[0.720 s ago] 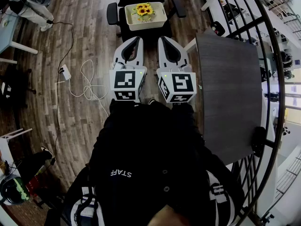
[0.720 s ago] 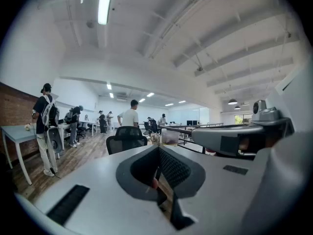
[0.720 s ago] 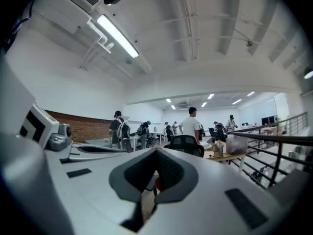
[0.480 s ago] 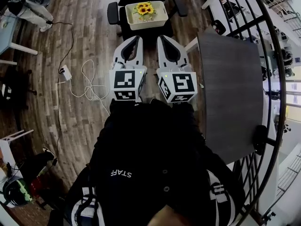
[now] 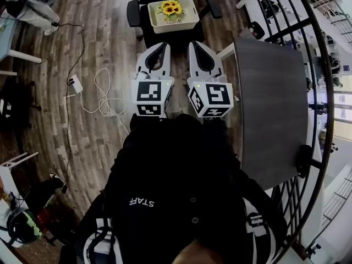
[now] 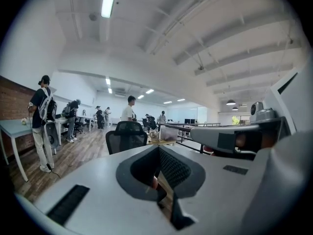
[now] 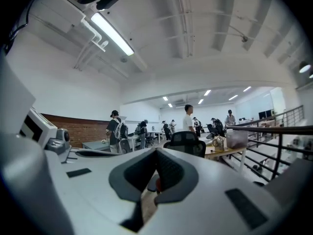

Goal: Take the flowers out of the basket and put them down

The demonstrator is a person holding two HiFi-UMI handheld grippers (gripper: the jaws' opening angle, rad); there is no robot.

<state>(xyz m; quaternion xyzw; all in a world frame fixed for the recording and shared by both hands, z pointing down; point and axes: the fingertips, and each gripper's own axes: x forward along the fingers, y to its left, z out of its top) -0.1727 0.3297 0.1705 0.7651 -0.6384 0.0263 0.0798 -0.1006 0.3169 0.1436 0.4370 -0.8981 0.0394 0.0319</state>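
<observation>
The flowers (image 5: pixel 170 8), a small bunch of yellow sunflowers, sit inside the white basket (image 5: pixel 175 28) at the far end of the head view. None has been lifted out. The basket seems to rest on the seat of a black office chair (image 5: pixel 133 13), though from this steep angle I cannot be sure how it is supported.

Nearer the person, and well short of the basket, the two tools are held side by side and point roughly level towards the chair. The left hand-held gripper (image 5: pixel 163 45) has its jaws fully together with nothing between them, as its own view shows. The right hand-held gripper (image 5: pixel 193 44) looks the same, its tips meeting and nothing held.

To the right lies a dark grey tabletop (image 5: pixel 269 103), bare where it shows. To the left is the wooden floor (image 5: pixel 104 43), with a loose white cable (image 5: pixel 102 95) on it.

By my reading the task has not started. Left to do are the approach to the basket, opening a jaw pair, gripping the stems, lifting the bunch clear, and setting it down, probably on the tabletop.
</observation>
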